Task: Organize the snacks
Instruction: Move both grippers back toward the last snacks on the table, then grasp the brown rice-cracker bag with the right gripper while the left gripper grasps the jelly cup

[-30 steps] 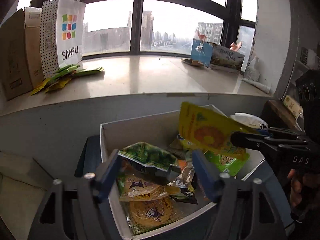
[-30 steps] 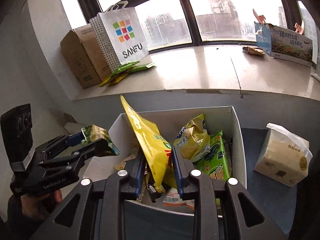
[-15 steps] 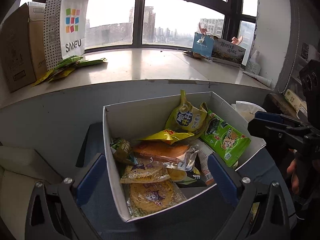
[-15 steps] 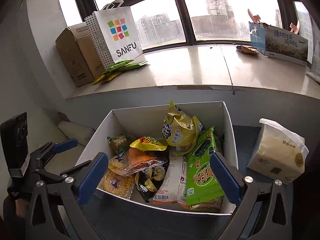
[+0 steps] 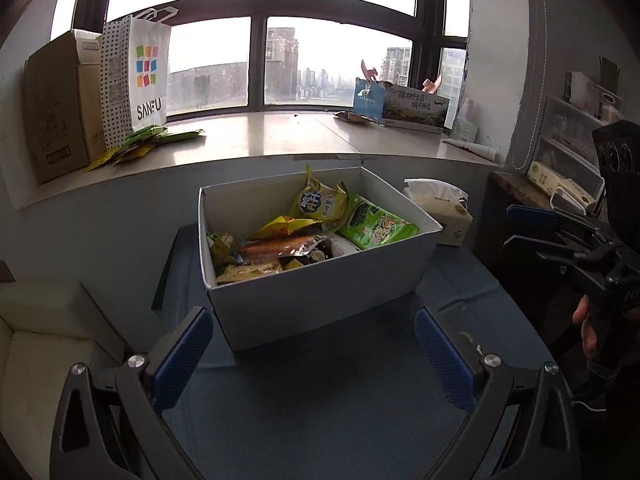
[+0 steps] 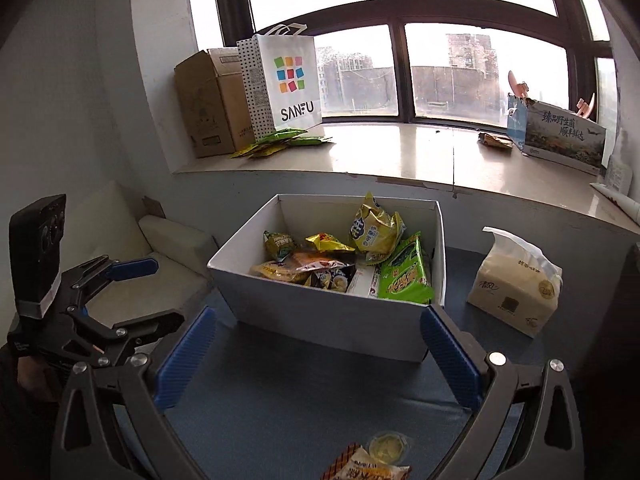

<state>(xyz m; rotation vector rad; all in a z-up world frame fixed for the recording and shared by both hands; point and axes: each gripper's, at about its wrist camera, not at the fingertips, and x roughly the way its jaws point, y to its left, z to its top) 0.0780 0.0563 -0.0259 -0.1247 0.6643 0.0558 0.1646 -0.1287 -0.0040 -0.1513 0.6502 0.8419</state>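
Observation:
A white cardboard box (image 5: 316, 300) (image 6: 320, 312) stands on the blue table, filled with several snack packets: a yellow bag (image 5: 320, 204) (image 6: 374, 232), a green packet (image 5: 376, 228) (image 6: 404, 278) and an orange one (image 5: 280, 244). My left gripper (image 5: 312, 356) is open and empty, back from the box's near wall; it also shows in the right wrist view (image 6: 140, 296). My right gripper (image 6: 316, 356) is open and empty, also short of the box; it shows at the right of the left wrist view (image 5: 532, 228). Two loose snacks (image 6: 372, 462) lie on the table below my right gripper.
A tissue pack (image 6: 516, 284) (image 5: 440, 208) stands right of the box. The windowsill holds a SANFU paper bag (image 6: 288, 80), a brown carton (image 6: 208, 104), green sachets (image 6: 280, 142) and a printed box (image 6: 560, 136). A cream cushion (image 5: 36, 340) lies left of the table.
Both grippers let go of their packets into the box, opened wide and drew back from it. The yellow and green packets now lie in the box.

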